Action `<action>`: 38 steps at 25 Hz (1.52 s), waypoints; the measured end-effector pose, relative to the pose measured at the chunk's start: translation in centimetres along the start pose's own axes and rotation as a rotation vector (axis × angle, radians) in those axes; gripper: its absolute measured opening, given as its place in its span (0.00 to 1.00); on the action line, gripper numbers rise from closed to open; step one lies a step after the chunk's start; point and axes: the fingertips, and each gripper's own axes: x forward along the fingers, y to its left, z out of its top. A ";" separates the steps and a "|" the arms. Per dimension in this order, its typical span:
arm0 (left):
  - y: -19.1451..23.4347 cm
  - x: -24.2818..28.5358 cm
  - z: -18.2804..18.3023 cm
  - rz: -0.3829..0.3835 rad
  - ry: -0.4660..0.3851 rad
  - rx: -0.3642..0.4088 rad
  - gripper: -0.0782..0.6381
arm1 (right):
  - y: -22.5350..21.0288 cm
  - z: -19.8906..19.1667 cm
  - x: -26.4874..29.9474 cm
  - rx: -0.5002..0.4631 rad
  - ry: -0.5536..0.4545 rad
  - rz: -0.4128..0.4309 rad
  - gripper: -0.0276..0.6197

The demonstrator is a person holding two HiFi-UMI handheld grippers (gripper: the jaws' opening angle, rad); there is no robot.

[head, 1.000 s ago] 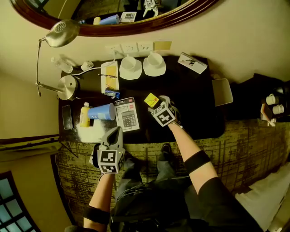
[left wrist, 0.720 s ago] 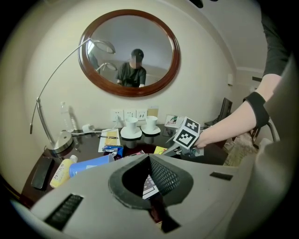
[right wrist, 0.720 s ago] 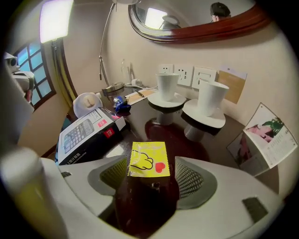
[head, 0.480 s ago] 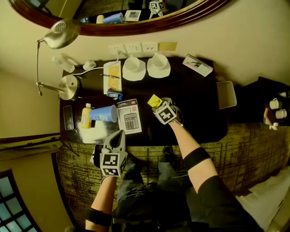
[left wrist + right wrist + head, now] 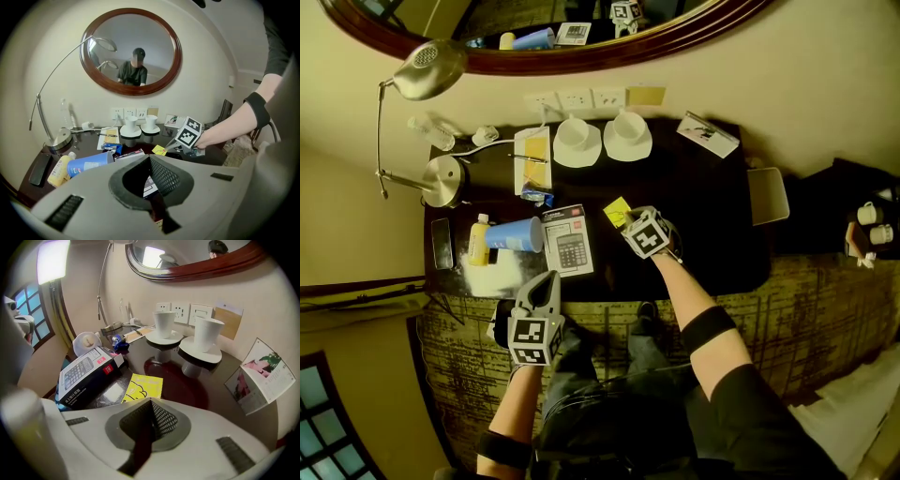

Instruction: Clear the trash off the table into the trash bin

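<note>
A small yellow packet (image 5: 615, 212) lies on the dark table (image 5: 703, 216) just right of a calculator box (image 5: 566, 241). My right gripper (image 5: 627, 222) points down at it and is shut on its near edge; in the right gripper view the yellow packet (image 5: 143, 386) runs under the closed tips of the right gripper (image 5: 151, 401). My left gripper (image 5: 546, 277) hangs at the table's front edge, shut and empty. A tipped blue cup (image 5: 514, 234), a yellow bottle (image 5: 477, 240), crumpled white paper (image 5: 492, 275) and a blue wrapper (image 5: 534, 195) lie to the left.
Two white cups on saucers (image 5: 577, 141) (image 5: 627, 137), a notepad (image 5: 532, 157) and a leaflet (image 5: 708, 134) stand along the wall. A desk lamp (image 5: 441, 178) and a dark phone (image 5: 441, 244) occupy the left end. A pale rectangular bin (image 5: 769, 195) sits off the table's right end.
My right gripper has sunk slightly onto the yellow packet and its jaws have closed. The left gripper has stayed where it was.
</note>
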 end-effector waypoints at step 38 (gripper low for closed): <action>2.6 0.4 -2.3 0.025 0.005 -0.100 0.11 | 3.2 4.6 4.0 -0.268 0.047 0.154 0.53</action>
